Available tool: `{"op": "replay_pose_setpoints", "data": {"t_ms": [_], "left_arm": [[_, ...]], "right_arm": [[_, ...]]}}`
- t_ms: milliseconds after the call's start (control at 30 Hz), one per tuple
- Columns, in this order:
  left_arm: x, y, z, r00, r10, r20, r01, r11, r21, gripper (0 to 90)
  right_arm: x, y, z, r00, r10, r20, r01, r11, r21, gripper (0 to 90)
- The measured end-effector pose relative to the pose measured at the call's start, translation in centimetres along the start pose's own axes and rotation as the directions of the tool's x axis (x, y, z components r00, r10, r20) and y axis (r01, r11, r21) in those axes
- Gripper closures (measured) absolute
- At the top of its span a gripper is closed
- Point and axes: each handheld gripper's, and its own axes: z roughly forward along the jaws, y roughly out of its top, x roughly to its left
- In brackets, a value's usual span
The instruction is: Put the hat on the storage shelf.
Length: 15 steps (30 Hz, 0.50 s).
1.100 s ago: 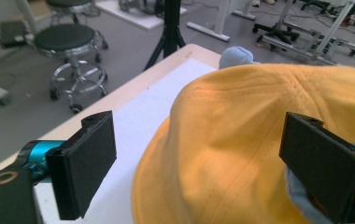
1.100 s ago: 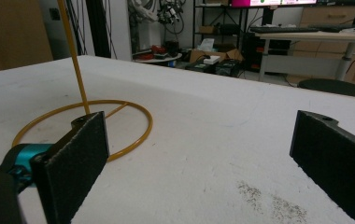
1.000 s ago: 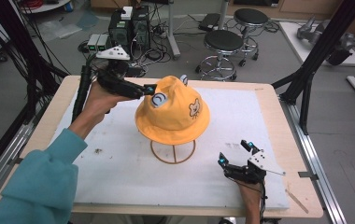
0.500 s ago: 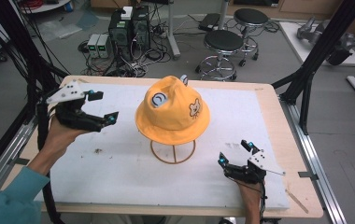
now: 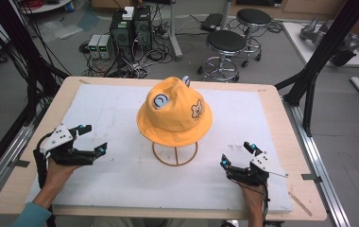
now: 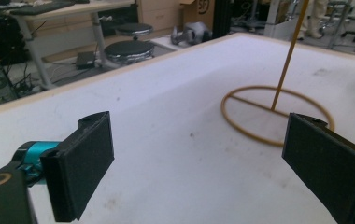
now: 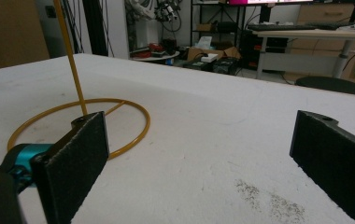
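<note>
The hat point(image 5: 175, 112) sits on its stand point(image 5: 175, 154); that looks done. My left fingers point(image 5: 89, 139) and right fingers point(image 5: 238, 154) rest spread and empty on the surface point(image 5: 121, 184).

Pretty roomy here. The only thing standing on the white mat point(image 5: 121, 118) is the wire hat stand point(image 5: 175, 153) with the yellow bucket hat point(image 5: 174, 116) on top, dead centre on the surface. Left of the stand the mat is bare out to the left tool point(image 5: 90, 140); right of it, bare out to the right tool point(image 5: 238, 155). The hat's brim overhangs the stand's ring base, so there's low clearance under it.
</note>
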Motion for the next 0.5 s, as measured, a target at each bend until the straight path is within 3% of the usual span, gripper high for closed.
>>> {"op": "replay_pose_setpoints", "data": {"t_ms": [167,500], "left_arm": [[0.1,-1.9,-0.2,0.9997,-0.009,-0.022,0.009,0.9999,0.012,9.5],[0.0,-3.9,-1.1,0.9982,-0.008,-0.059,0.007,0.9998,-0.02,9.6]], "right_arm": [[0.0,0.0,0.0,1.0,0.001,0.002,-0.001,1.0,-0.002,3.6],[0.0,0.0,-0.1,1.0,0.006,0.003,-0.006,1.0,-0.001,3.6]]}}
